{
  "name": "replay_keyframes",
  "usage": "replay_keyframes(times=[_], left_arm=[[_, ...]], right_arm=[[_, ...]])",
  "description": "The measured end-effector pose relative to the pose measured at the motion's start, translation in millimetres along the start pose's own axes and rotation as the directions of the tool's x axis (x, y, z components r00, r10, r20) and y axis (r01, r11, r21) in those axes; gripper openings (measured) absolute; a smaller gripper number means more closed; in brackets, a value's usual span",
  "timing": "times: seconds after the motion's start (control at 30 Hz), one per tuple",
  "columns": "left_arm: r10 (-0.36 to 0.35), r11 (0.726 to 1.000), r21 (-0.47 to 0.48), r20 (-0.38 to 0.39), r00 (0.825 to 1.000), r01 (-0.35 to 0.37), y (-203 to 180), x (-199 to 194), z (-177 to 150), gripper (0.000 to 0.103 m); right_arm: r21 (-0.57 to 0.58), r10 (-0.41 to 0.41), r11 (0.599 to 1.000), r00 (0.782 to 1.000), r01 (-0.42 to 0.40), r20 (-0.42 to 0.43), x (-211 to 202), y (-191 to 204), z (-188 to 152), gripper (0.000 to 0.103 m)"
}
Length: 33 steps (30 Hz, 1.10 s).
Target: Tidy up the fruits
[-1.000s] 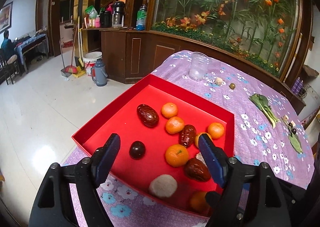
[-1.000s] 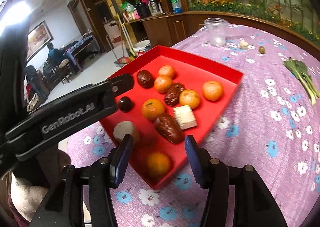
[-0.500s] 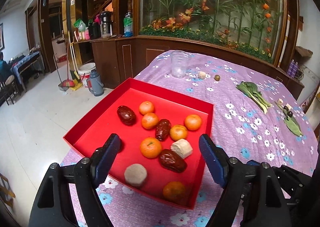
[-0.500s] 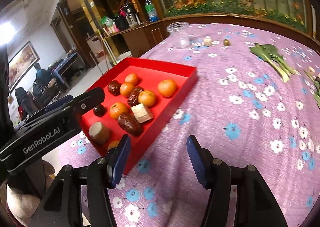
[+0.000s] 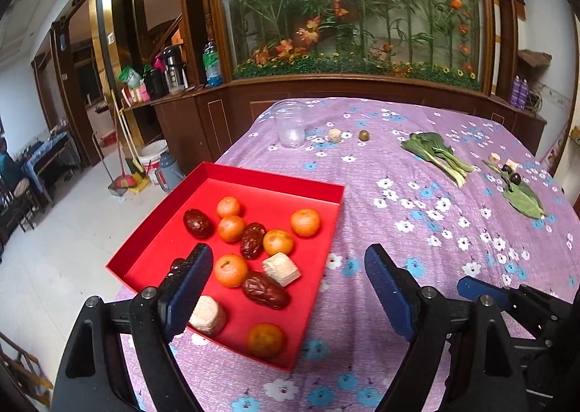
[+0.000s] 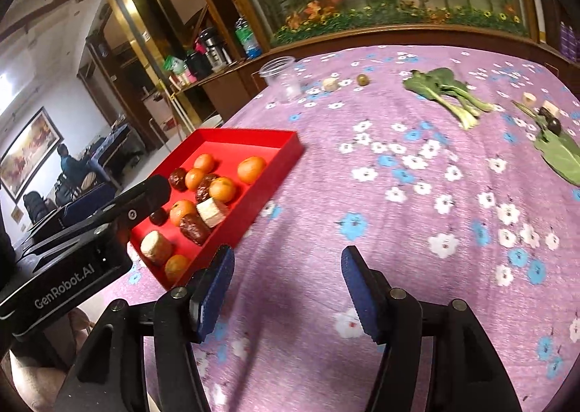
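A red tray (image 5: 253, 172) on the purple flowered cloth holds several tangerines (image 5: 305, 222), red dates (image 5: 265, 289), pale cut chunks (image 5: 281, 268) and a dark round fruit half hidden behind my left finger. My left gripper (image 5: 286, 267) hovers over the tray's near right corner, its jaws opening with nothing gripped between them. My right gripper (image 6: 287, 259) hangs over bare cloth to the right of the tray (image 6: 286, 143), jaws also opening and empty. Far across the cloth lie a small green fruit (image 5: 364, 135) and dark fruits (image 5: 514, 178) on a leaf.
A clear plastic jar (image 5: 290, 123) and a pale chunk (image 5: 333, 135) stand at the far side. A bok choy (image 5: 435, 154) lies to the right with more pale chunks (image 5: 493, 158) beyond. The table's left edge drops to a tiled floor; a wooden planter wall runs behind.
Both grippers have swung right, off the middle of the tray toward the open cloth, so the tray has slid left in both views. Both pairs of jaws stand a little wider.
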<state>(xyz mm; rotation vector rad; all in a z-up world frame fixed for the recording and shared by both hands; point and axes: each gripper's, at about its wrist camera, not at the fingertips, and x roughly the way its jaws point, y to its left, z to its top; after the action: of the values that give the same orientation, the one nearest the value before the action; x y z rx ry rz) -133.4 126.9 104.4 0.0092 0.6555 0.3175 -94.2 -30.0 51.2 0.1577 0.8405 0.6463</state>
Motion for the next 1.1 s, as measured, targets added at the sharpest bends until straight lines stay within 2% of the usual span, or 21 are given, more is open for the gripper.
replay_keyframes(times=[0.27,0.37,0.57,0.63,0.73,0.87,1.1], left_arm=[[0.040,0.999,0.027,0.044,0.998,-0.041,-16.3,-8.5,3.3,0.086],[0.071,0.997,0.012,0.086,0.994,-0.073,-14.2,-15.3,4.4,0.092],[0.134,0.991,-0.053,0.223,0.966,-0.125,-1.5,-41.8,7.4,0.101],[0.149,0.988,-0.074,0.247,0.957,-0.135,2.3,-48.4,7.1,0.103],[0.179,0.983,-0.089,0.247,0.952,-0.162,6.1,-50.9,3.4,0.103],[0.197,0.980,-0.065,0.232,0.953,-0.187,4.4,-45.7,-1.7,0.103],[0.139,0.988,-0.090,0.179,0.974,-0.125,17.2,-36.8,-4.6,0.103]], right_arm=[[0.026,-0.015,1.000,1.000,0.014,0.023,-11.1,-18.2,-3.6,0.067],[0.019,-0.020,1.000,0.999,0.019,0.028,-12.7,-18.6,-4.6,0.068],[-0.017,-0.032,0.999,0.999,0.033,0.042,-14.6,-10.3,-7.1,0.068],[-0.038,-0.036,0.999,0.998,0.039,0.055,-16.2,-4.6,-7.8,0.068],[-0.077,-0.042,0.996,0.997,0.047,0.072,-18.0,6.7,-8.4,0.071],[-0.132,-0.048,0.990,0.995,0.058,0.084,-18.2,20.9,-8.4,0.074],[-0.206,-0.051,0.976,0.996,0.066,0.077,-12.8,43.7,-5.6,0.078]])
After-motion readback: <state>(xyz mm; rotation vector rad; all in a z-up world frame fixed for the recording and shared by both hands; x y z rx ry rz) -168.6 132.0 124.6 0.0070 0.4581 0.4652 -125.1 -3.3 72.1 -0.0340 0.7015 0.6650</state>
